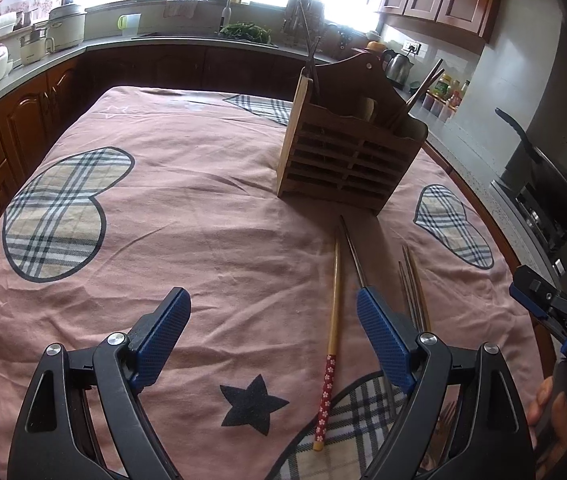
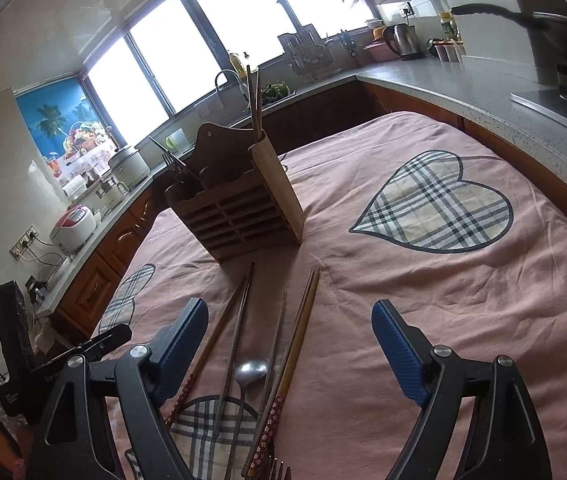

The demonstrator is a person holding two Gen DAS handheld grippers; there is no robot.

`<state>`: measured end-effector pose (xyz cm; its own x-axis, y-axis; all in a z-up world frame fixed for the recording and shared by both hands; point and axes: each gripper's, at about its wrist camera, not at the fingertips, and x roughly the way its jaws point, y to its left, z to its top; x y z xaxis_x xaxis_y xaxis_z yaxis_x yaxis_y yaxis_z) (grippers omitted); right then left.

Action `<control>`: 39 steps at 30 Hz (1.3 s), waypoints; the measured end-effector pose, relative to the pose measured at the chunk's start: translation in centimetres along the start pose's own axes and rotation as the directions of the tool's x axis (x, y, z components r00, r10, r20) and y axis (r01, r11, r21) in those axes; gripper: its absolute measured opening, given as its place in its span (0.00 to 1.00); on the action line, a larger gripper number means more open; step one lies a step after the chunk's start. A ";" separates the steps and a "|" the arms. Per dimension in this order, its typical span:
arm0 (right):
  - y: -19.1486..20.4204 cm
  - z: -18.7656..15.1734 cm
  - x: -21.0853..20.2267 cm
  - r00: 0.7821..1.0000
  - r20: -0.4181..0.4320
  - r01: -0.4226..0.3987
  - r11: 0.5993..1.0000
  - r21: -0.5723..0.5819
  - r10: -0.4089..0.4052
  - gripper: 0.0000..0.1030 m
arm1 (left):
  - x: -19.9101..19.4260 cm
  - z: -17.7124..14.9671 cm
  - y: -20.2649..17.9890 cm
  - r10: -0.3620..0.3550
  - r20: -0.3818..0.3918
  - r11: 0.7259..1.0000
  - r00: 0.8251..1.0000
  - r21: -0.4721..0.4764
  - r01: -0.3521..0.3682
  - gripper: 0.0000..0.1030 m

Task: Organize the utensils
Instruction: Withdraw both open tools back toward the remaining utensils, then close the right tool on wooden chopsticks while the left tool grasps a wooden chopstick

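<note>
My left gripper (image 1: 273, 322) stands wide and empty over the pink cloth (image 1: 187, 216) on the counter. Between its fingers, toward the right one, lies a chopstick (image 1: 333, 332) with a red flowered end, its long axis running from the bottom of the frame up toward the holder (image 1: 347, 156). A darker chopstick (image 1: 351, 254) lies just beside it and passes behind the right finger.

My right gripper (image 2: 289, 346) is also wide, holding nothing. The loose utensils sit in its left half: a spoon (image 2: 249, 372), a pair of wooden chopsticks (image 2: 299, 320) and darker chopsticks (image 2: 239, 320), all pointing up the frame at the holder (image 2: 235, 216). Fork tines (image 2: 279, 470) show at the bottom edge.

I judge the left gripper better placed for the flowered chopstick: the grasp should close across its length. Then it goes into the holder beyond, which already stands with several pieces in it.
</note>
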<state>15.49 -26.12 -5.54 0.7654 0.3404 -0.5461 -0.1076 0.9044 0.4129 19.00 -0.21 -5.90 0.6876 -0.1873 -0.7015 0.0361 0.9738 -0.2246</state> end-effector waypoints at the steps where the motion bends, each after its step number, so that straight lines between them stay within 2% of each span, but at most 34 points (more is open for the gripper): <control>1: 0.0 0.1 0.4 1.000 -0.011 0.000 1.000 -0.003 0.000 0.77 | 0.4 0.1 -0.1 0.001 -0.007 1.000 1.000 0.004 -0.001 0.85; 6: 0.0 0.6 2.9 0.998 -0.070 0.000 1.000 -0.010 -0.001 0.63 | 2.3 0.8 -1.1 0.004 -0.039 0.999 0.999 0.045 -0.003 0.85; 11: -0.9 1.1 6.2 0.988 -0.149 0.035 0.999 -0.018 -0.037 0.36 | 4.7 1.5 -2.4 0.015 -0.080 0.995 0.997 0.101 -0.006 0.84; 14: -1.3 1.6 8.1 0.981 -0.184 0.056 0.998 -0.025 -0.060 0.24 | 6.2 1.9 -3.2 0.027 -0.100 0.991 0.995 0.136 -0.014 0.83; 19: -0.9 2.3 10.7 0.969 -0.235 0.061 0.996 -0.069 -0.076 0.22 | 8.9 2.3 -4.0 0.053 -0.150 0.983 0.987 0.180 -0.025 0.74; 23: -0.9 2.3 12.5 0.958 -0.268 0.075 0.993 -0.096 -0.098 0.16 | 10.5 2.3 -4.2 0.060 -0.185 0.980 0.981 0.197 -0.023 0.68; 29: 0.2 2.9 12.7 0.963 -0.257 0.045 0.991 -0.127 -0.077 0.11 | 11.7 2.5 -4.3 0.058 -0.191 0.977 0.980 0.212 -0.017 0.68; 32: 0.3 2.9 13.8 0.953 -0.283 0.069 0.987 -0.146 -0.108 0.08 | 11.8 2.6 -4.4 0.063 -0.187 0.973 0.980 0.229 -0.019 0.68; 39: -0.2 2.9 15.0 0.943 -0.319 0.054 0.989 -0.137 -0.095 0.06 | 12.6 3.4 -4.6 0.053 -0.195 0.972 0.979 0.233 -0.006 0.68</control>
<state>28.82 -21.95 -11.74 0.5300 0.3167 -0.7866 -0.1517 0.9481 0.2794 29.96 -6.64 -11.39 0.5341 -0.1573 -0.8307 0.1999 0.9782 -0.0567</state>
